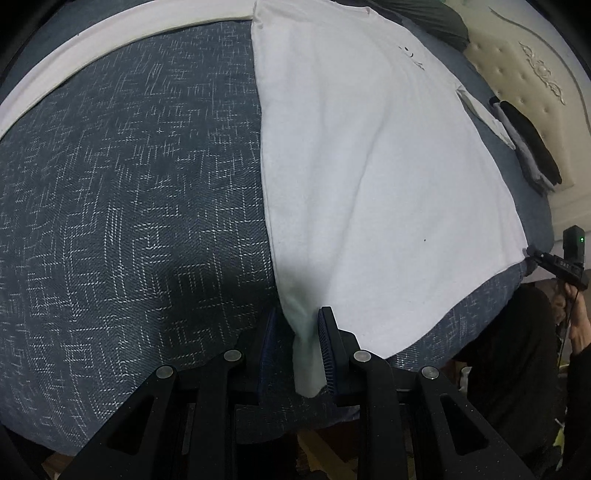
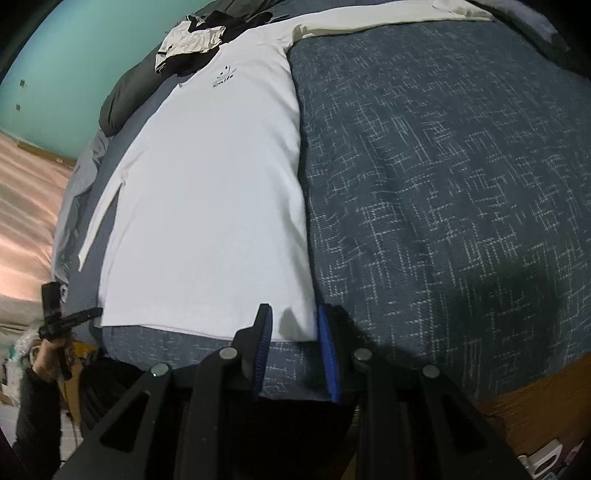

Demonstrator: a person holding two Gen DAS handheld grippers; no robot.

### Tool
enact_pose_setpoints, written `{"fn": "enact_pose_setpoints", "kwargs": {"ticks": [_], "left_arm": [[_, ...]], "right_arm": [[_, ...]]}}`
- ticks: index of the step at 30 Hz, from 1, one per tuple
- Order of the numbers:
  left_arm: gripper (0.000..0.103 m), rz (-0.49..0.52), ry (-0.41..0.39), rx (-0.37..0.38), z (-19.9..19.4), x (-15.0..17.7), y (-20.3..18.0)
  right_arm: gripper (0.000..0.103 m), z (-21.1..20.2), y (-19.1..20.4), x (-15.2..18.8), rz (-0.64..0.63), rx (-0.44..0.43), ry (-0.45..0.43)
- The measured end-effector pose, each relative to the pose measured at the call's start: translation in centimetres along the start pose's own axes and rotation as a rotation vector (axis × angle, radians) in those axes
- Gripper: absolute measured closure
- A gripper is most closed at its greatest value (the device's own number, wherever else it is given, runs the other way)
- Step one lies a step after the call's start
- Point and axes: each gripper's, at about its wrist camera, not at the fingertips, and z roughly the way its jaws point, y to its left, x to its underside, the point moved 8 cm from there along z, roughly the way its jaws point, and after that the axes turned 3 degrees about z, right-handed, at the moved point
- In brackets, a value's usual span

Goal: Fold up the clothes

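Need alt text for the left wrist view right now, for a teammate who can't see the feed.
The left gripper has a bunched bottom corner of a white long-sleeve shirt between its blue-padded fingers. The shirt lies flat on a dark blue patterned bedspread. The right gripper shows at its other bottom corner.

White long-sleeve shirt (image 2: pixel 207 192), flat on blue bedspread, small black chest logo, hem corner bunched in left gripper (image 1: pixel 295 332)

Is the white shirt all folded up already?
No, the white shirt lies spread flat on the bed, one sleeve stretched out sideways.
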Motion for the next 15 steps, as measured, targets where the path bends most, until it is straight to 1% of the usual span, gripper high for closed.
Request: {"fn": "enact_pose_setpoints", "kwargs": {"ticks": [1,2,4,10,13,15], "left_arm": [[0.079,0.006,-0.001,-0.006,0.0,0.0,-0.1],[0.08,0.012,-0.002,-0.013,0.0,0.0,-0.1],[0.1,0.023,-0.004,-0.016,-0.1,0.0,-0.3],[0.1,0.05,-0.045,0.001,-2.6,-0.2,-1.0],[0.1,0.06,-0.062,0.005,-3.9,-0.1,-1.0],[0.1,0.061,-0.051,-0.002,-3.9,-0.2,-0.6]], "right_arm": [[0.092,0.1,0.0,0.1,-0.005,0.01,-0.001],[0.094,0.0,-0.1,0.2,-0.011,0.02,-0.002],[0.098,0.2,0.3,0.2,-0.027,0.033,-0.011],[0.098,-2.3,1.5,0.2,-0.092,0.034,-0.045],[0.099,-1.3,1.3,0.8,-0.116,0.064,-0.007],[0.099,-0.6,1.2,1.3,-0.132,0.085,0.019]]}}
